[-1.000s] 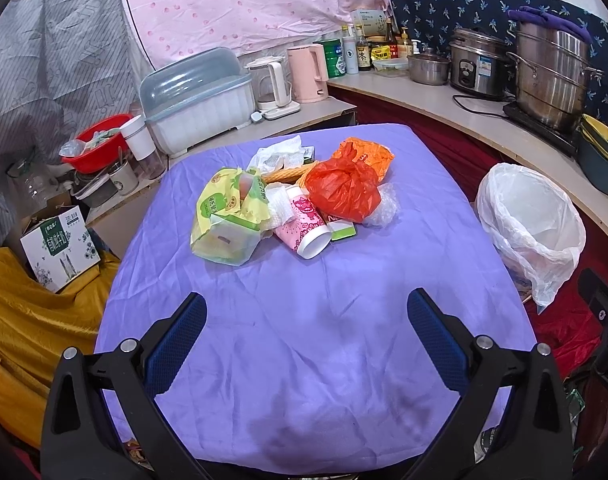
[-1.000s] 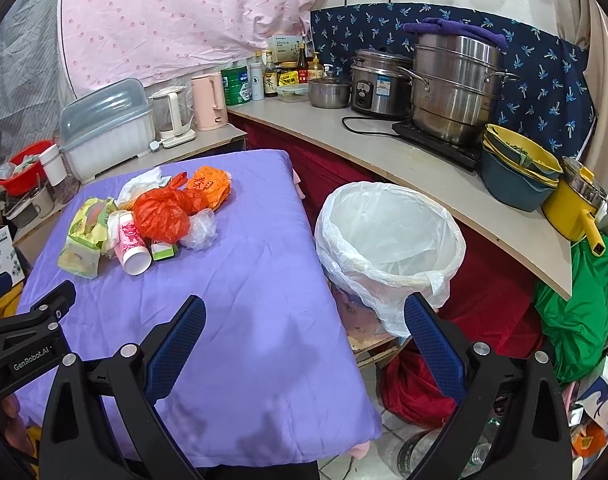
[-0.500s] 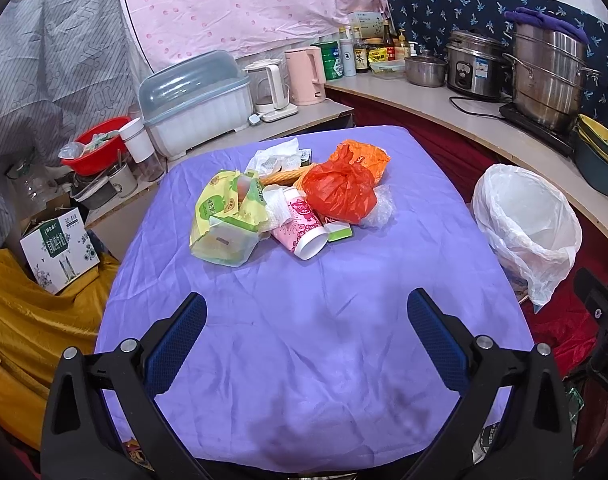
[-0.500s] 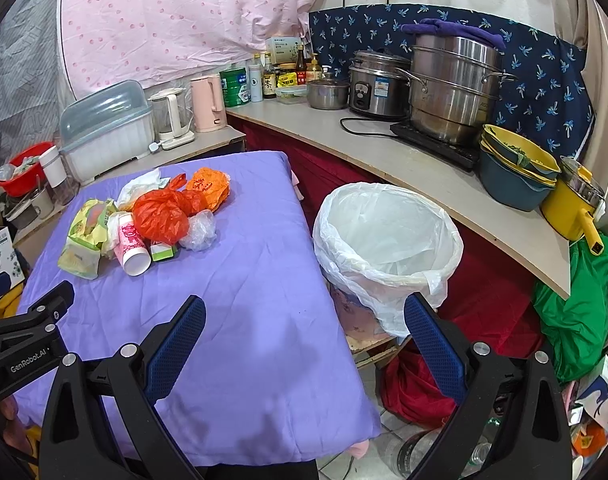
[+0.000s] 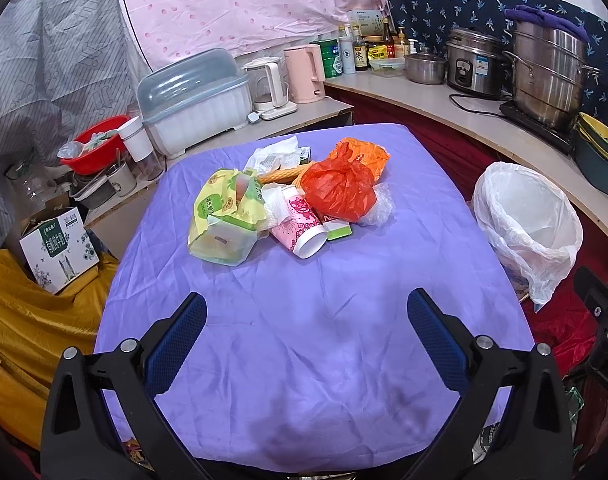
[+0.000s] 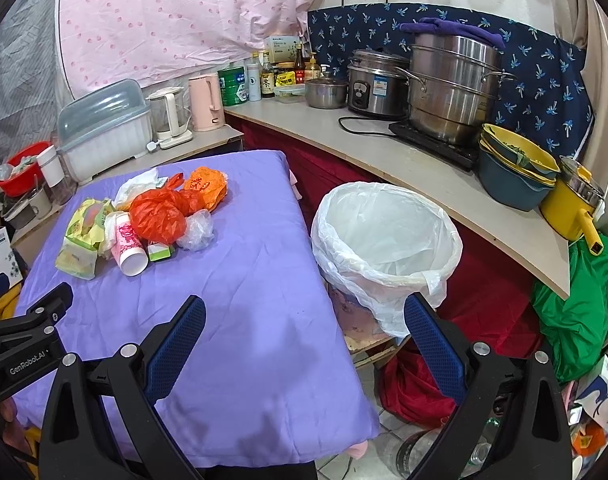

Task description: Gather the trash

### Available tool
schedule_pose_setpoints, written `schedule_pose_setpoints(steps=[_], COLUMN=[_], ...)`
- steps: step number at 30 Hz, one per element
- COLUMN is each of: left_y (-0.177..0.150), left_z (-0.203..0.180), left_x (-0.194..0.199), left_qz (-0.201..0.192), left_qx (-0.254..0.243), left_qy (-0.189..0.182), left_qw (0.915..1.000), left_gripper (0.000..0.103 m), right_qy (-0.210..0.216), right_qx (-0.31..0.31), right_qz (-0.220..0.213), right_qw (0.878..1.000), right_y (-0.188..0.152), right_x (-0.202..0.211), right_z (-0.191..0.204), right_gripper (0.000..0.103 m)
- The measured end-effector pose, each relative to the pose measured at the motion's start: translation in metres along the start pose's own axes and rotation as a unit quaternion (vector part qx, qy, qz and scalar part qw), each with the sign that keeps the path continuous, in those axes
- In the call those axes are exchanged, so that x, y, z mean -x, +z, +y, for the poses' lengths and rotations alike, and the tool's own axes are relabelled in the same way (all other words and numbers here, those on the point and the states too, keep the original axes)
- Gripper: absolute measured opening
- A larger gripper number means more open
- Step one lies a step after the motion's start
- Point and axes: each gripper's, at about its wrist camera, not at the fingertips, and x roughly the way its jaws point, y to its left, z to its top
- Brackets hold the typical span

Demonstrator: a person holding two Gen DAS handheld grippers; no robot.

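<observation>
Hovering over the near end of the purple-covered table [image 5: 304,360], the left gripper [image 5: 306,316] has its jaws spread wide and empty. Right gripper [image 6: 304,320] likewise gapes, holding nothing, low in its frame. Trash pile [image 5: 292,204] sits at frame centre of the left view: red bag [image 5: 338,194], pink cup [image 5: 304,226], yellow-green packet [image 5: 224,216]. White-lined bin [image 6: 384,240] stands beside the table, centre-right of the right view.

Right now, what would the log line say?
left gripper: open, empty | right gripper: open, empty | trash pile: on table | bin: empty
</observation>
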Motion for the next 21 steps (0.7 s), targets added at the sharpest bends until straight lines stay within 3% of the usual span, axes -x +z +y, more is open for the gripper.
schedule_pose_setpoints(steps=[21], left_y=[-0.0001], left_z=[0.0032], left_x=[-0.0047], left_qz=[0.008], left_qx=[0.004], left_qy=[0.001], left_qw=[1.0], left_gripper=[0.096], right_qy=[-0.002], right_qx=[-0.001], right_qz=[0.005], right_qw=[1.0], right_y=[-0.0012], right_x=[-0.0072], right_z=[0.0016], right_gripper=[0.096])
